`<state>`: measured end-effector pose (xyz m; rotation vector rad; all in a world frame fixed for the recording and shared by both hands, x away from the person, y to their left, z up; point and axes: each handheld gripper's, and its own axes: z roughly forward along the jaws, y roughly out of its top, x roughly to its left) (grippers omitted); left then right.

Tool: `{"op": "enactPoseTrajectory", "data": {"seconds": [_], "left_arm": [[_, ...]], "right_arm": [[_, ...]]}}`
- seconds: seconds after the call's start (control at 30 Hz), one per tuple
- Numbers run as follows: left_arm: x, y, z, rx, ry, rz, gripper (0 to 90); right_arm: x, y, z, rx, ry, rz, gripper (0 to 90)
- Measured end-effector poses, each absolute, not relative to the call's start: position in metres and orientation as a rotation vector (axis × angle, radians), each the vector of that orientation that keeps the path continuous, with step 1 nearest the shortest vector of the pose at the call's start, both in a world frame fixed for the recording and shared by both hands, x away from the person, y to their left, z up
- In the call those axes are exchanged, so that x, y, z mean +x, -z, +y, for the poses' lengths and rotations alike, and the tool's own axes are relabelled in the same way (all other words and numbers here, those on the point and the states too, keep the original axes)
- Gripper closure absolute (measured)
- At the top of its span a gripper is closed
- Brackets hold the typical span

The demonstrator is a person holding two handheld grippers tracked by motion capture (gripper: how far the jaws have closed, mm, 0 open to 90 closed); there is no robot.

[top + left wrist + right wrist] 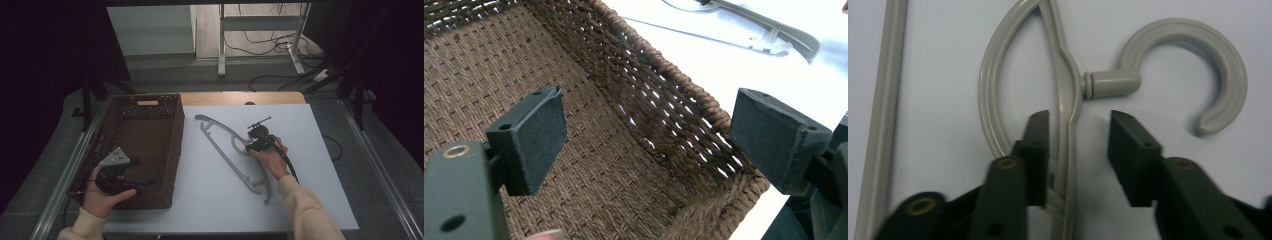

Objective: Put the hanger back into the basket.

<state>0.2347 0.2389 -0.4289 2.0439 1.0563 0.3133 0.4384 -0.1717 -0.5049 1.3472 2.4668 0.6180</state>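
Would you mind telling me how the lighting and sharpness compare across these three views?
High view: the white table top is evenly lit while the surroundings fall into near-black. Left gripper view: the basket weave is crisp, and the table beyond it is washed out. Right gripper view: the hanger is fairly sharp, the jaws nearest the camera soft and blurred.

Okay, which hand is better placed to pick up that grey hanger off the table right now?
Right. The right hand-held gripper already straddles the hanger just below its hook, jaws partly closed but not yet pressing. The left hand-held gripper hangs open over the basket, away from it.
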Motion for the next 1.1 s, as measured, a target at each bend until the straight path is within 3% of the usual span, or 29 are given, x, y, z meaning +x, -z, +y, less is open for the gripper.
{"op": "enactPoseTrajectory", "data": {"seconds": [0.03,0.07,0.2,0.5,1.1], "left_arm": [[0.235,0.429,0.239,2.044,-0.313,1.056,15.5],[0.234,0.429,0.238,2.046,-0.316,1.052,15.6],[0.234,0.428,0.237,2.049,-0.319,1.049,15.7],[0.234,0.430,0.238,2.048,-0.321,1.054,16.0],[0.234,0.428,0.236,2.051,-0.327,1.041,16.2]], "right_arm": [[0.438,0.505,-0.172,1.347,-0.618,2.467,68.0],[0.438,0.504,-0.171,1.345,-0.606,2.479,76.8],[0.437,0.503,-0.168,1.372,-0.579,2.481,82.4],[0.436,0.500,-0.170,1.361,-0.580,2.471,83.2],[0.430,0.459,-0.208,1.357,-0.893,2.468,83.3]]}}
